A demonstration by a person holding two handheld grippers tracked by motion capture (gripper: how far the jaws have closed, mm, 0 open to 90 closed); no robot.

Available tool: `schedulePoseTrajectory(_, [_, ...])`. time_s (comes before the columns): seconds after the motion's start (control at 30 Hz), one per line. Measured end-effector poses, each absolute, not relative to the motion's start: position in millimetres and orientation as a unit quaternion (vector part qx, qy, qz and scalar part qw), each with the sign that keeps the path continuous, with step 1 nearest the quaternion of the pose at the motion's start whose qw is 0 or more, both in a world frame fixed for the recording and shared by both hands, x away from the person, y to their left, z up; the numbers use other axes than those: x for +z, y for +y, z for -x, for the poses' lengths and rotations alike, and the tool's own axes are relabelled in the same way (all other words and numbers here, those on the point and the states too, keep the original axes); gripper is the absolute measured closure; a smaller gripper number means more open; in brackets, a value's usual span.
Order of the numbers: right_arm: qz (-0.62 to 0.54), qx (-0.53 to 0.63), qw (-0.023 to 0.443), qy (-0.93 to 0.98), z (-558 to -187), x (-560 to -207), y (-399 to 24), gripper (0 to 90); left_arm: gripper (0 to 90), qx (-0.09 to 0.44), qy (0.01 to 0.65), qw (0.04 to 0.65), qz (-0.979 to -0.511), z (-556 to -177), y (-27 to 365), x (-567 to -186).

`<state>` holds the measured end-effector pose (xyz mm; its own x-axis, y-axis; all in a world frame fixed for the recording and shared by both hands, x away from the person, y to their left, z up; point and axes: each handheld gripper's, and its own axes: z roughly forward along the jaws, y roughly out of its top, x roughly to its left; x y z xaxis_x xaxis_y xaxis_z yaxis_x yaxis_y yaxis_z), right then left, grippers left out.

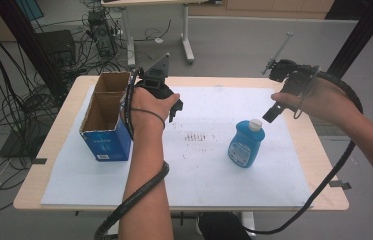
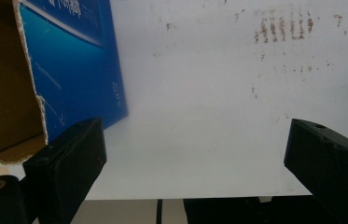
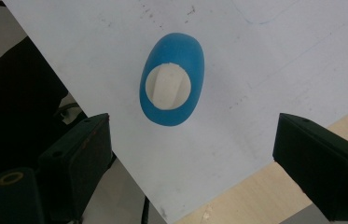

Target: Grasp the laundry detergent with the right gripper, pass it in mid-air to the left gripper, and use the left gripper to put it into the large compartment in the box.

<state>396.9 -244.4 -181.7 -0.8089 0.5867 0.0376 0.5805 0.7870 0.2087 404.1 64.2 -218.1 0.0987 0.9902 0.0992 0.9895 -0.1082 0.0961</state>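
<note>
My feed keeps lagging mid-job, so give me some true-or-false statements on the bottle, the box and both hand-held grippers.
1. The blue bottle stands upright on the white sheet. True.
2. The right hand-held gripper is shut on the bottle. False: its jaws are open, above the bottle, apart from it.
3. The box is open at the top. True.
4. The left hand-held gripper holds the box. False: its jaws are open with nothing between them, beside the box.
5. The bottle lies inside the box. False: it stands on the sheet, well apart from the box.
</note>
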Motion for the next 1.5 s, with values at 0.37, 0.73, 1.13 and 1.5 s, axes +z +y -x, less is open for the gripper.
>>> schedulePoseTrajectory(0.37, [-0.307,0.107,0.017,0.946,-384,-191,-256,11.4,6.1,0.070,0.666,0.005,-0.742,-402,65,-216])
schedulePoseTrajectory(0.73, [-0.308,0.107,0.023,0.945,-375,-204,-264,10.0,6.1,0.069,0.666,0.007,-0.743,-400,66,-217])
schedulePoseTrajectory(1.13, [-0.307,0.136,0.020,0.942,-368,-225,-273,8.0,6.1,0.069,0.665,0.006,-0.744,-400,67,-218])
schedulePoseTrajectory(1.5, [-0.304,0.164,0.032,0.938,-358,-238,-283,6.2,6.1,0.070,0.663,0.005,-0.745,-402,64,-219])
